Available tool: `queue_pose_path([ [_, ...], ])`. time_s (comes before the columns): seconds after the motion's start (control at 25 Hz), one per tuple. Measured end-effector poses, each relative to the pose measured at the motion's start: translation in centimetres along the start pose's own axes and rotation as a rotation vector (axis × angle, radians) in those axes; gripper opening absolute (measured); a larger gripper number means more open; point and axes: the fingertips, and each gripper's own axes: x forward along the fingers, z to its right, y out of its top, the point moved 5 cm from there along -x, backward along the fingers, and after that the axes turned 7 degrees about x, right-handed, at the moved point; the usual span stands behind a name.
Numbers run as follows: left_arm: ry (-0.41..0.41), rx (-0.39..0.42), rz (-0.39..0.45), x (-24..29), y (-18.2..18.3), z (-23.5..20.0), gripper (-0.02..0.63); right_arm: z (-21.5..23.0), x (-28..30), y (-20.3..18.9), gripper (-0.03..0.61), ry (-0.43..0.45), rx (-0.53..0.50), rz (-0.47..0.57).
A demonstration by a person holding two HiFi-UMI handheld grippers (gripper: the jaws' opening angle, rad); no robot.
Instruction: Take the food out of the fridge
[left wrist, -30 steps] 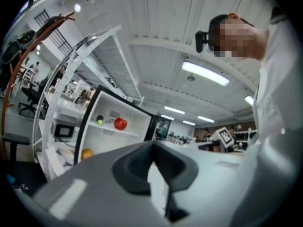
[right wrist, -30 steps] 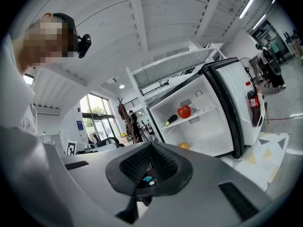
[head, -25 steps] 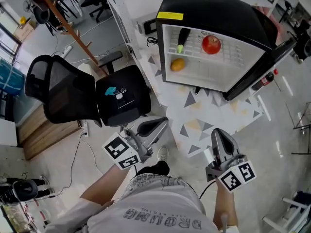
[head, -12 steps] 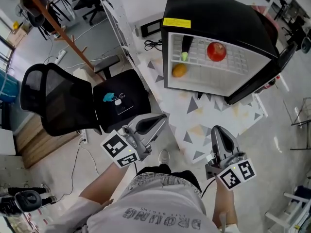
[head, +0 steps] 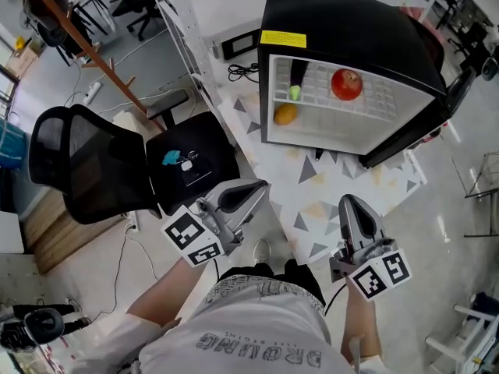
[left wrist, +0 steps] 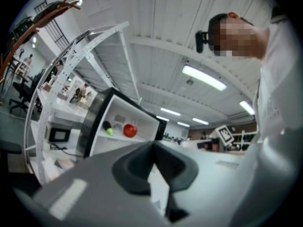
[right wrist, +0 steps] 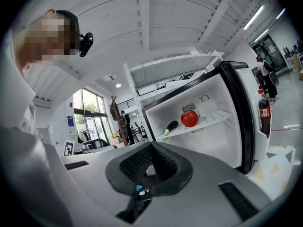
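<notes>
Two big things stand out: the open fridge (head: 343, 22) and a black chair (head: 93, 162) off its left side in the head view. Well short of the fridge, the left gripper (head: 261, 187) and right gripper (head: 348, 202) point toward it, each clenched shut on nothing. On the fridge's upper shelf lie a red fruit (head: 347, 83) and an eggplant (head: 297, 75). An orange (head: 286, 114) sits below.
</notes>
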Motion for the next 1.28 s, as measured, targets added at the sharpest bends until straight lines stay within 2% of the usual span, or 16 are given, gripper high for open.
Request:
queue_pose_path([
  [0.48,0.055,-0.003,-0.006,2.1,-0.2,-0.4,0.006,2.4,2.3,2.6,0.000,0.044,-0.020,0.012],
  [1.28,0.164,0.010,-0.025,7.2,-0.6,1.1,0.006,9.8,6.2,7.8,0.002,0.110,-0.045,0.028],
])
